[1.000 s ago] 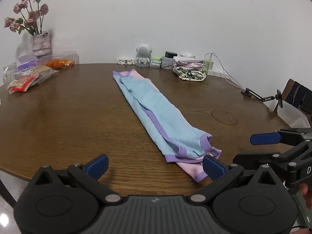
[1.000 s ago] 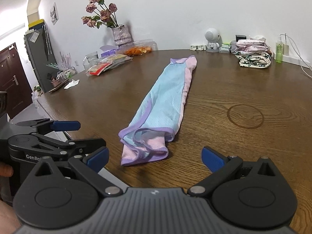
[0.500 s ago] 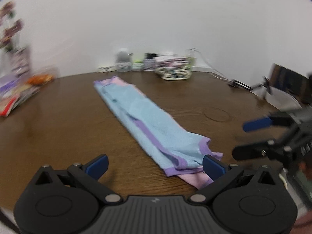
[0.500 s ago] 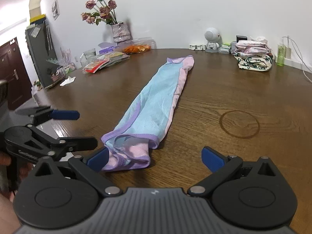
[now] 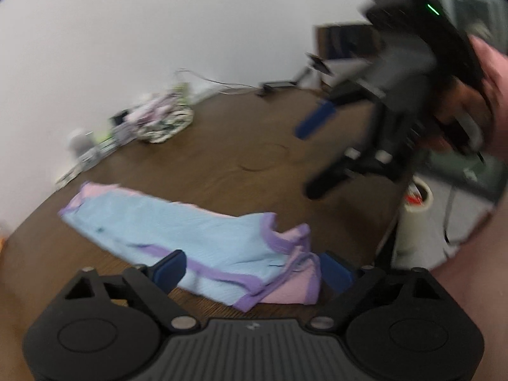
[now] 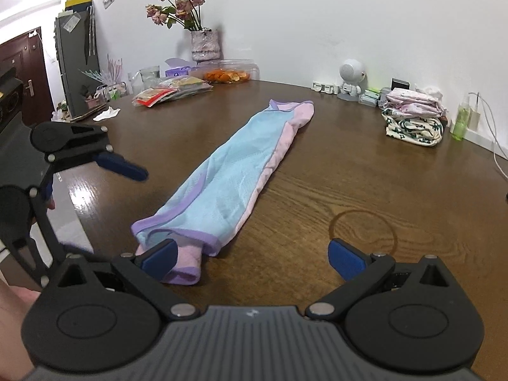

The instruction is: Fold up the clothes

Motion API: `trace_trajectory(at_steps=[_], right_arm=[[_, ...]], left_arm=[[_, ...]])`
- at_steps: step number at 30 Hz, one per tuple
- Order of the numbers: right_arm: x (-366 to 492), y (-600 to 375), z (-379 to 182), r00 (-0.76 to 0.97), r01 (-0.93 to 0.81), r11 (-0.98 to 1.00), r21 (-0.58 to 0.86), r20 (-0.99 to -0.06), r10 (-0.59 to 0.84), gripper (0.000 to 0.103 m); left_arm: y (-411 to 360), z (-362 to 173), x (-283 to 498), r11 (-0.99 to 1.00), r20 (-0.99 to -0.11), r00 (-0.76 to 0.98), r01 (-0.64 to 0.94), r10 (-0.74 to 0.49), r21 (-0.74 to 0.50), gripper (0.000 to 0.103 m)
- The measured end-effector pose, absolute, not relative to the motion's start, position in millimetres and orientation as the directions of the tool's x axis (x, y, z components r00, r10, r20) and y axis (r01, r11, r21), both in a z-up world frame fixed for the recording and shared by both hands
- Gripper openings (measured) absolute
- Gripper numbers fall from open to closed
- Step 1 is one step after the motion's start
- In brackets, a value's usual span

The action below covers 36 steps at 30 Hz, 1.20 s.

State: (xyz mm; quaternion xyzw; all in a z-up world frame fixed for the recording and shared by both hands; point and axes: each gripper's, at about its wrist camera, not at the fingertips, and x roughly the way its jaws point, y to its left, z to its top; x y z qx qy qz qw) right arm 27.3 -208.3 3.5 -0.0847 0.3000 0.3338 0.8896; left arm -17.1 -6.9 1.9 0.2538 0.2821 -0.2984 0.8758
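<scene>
Now both grippers — left [image 5: 250,270], right [image 6: 250,260] — gape wide, empty, at the garment's [image 6: 228,184] near end.

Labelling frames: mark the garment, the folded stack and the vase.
garment [image 6: 231,187], right wrist view, blue middle panel.
folded stack [image 6: 414,120], right wrist view, front of the pile.
vase [image 6: 205,44], right wrist view, body.

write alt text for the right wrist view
A long blue and pink garment lies folded into a strip on a brown wooden table, its near end by the open right gripper. The left gripper hovers open at left.
</scene>
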Motion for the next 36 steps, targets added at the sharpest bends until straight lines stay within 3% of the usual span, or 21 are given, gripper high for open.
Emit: trace_trajectory(at_steps=[8,11,14,16,18,27,36], right_arm=[[38.3,-207.8,3.5,0.592,-0.652,0.756,0.056,-0.586,0.554,0.103],[38.1,-207.4,2.4,0.585,-0.661,0.749,0.048,-0.592,0.554,0.103],[35.5,-207.0,1.3,0.579,-0.676,0.737,0.030,-0.597,0.555,0.103],[33.5,-207.7,0.6,0.573,-0.691,0.722,0.012,-0.600,0.558,0.102],[31.4,-206.9,0.1,0.562,-0.719,0.695,-0.017,-0.602,0.567,0.102],[27.1,-170.4,-7.6,0.488,-0.868,0.407,-0.283,-0.638,0.596,0.099],[64.3,-127.1,-17.0,0.345,-0.938,0.200,-0.284,-0.698,0.628,0.081]], left_arm=[[-18.2,-15.3,3.9,0.623,-0.717,0.572,0.743,-0.400,0.245,0.079],[-16.1,-19.9,13.5,0.621,-0.732,0.542,0.755,-0.412,0.210,0.069],[-7.4,-20.5,24.4,0.647,-0.733,0.528,0.746,-0.429,0.159,0.046],[-2.2,-19.8,28.6,0.660,-0.728,0.540,0.734,-0.422,0.163,0.021],[4.5,-17.6,35.4,0.676,-0.727,0.533,0.726,-0.433,0.129,0.013],[40.0,-2.0,73.5,0.662,-0.720,0.381,0.735,-0.581,-0.145,0.010],[65.4,6.1,91.7,0.641,-0.694,0.326,0.725,-0.642,-0.253,0.010]])
